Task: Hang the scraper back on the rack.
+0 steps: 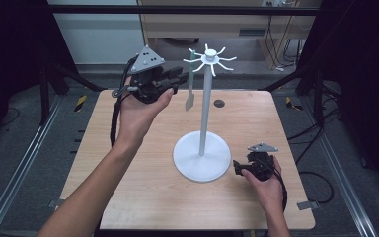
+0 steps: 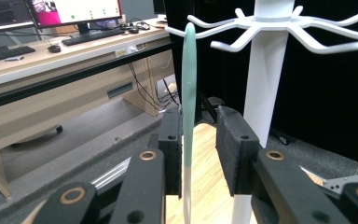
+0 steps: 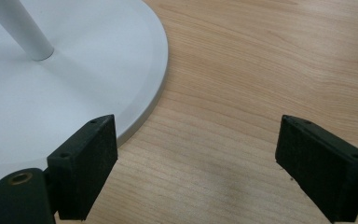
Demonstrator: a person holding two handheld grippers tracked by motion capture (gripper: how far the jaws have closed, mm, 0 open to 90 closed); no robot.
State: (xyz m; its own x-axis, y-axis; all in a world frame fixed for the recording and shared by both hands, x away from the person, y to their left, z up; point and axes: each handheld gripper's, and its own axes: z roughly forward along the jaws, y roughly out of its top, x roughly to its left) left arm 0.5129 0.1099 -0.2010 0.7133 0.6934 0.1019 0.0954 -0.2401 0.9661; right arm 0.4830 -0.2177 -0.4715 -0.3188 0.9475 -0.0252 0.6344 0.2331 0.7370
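Upper centre of frame, we had the left tool (image 1: 180, 79) spread around the hanging spatula (image 1: 190, 94); squeeze squarely on its handle. Right tool (image 1: 242, 165) sat spread near the stand (image 1: 202, 158).

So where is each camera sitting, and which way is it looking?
High view: above the person's side, looking forward and down on the light wooden table; both forearms, left gripper and right gripper show.
Left gripper view: on the raised left gripper, facing the hanging mint-green-handled utensil between its black jaws.
Right gripper view: low by the table, facing the wood.
All three share the white hook stand.
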